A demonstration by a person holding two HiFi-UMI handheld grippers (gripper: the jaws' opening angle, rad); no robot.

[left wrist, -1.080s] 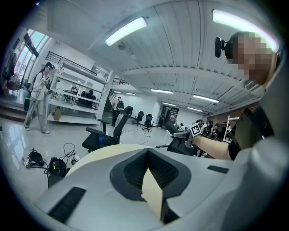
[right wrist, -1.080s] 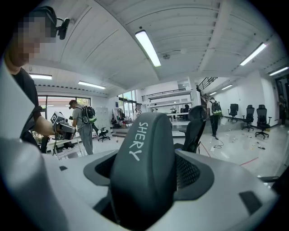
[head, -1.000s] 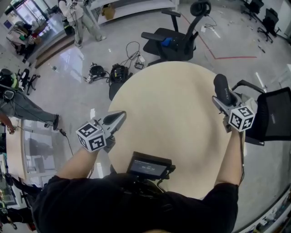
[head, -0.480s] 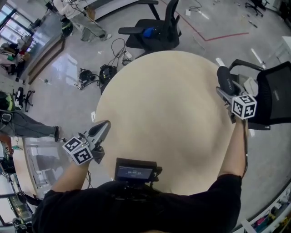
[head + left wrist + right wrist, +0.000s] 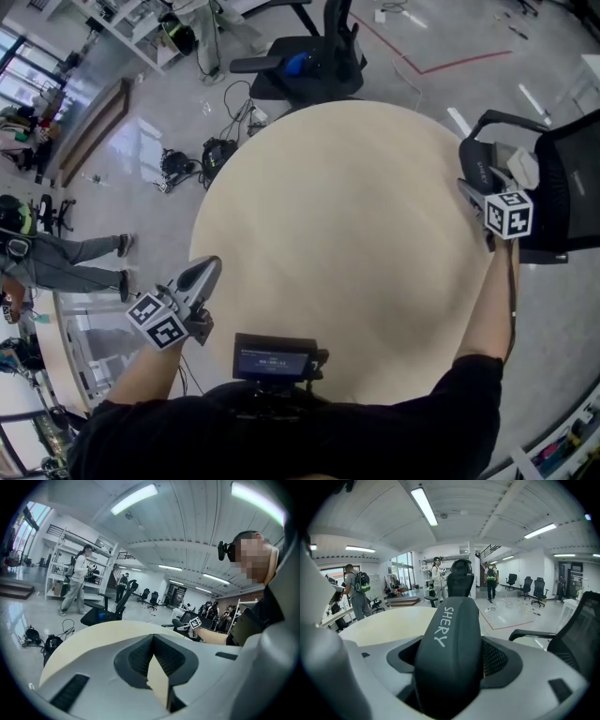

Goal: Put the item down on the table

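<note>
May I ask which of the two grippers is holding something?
The right gripper: it is shut on a black case marked SHERY, while the left gripper is shut with nothing between its jaws.

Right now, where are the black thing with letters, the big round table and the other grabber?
black item [image 5: 447,667]: right gripper view, its front face below the lettering.
table [image 5: 347,244]: head view, bare middle of its top.
left gripper [image 5: 212,265]: head view, at its closed tips.

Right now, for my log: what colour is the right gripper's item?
The item is black, white lettering; clearest in right gripper view.
</note>
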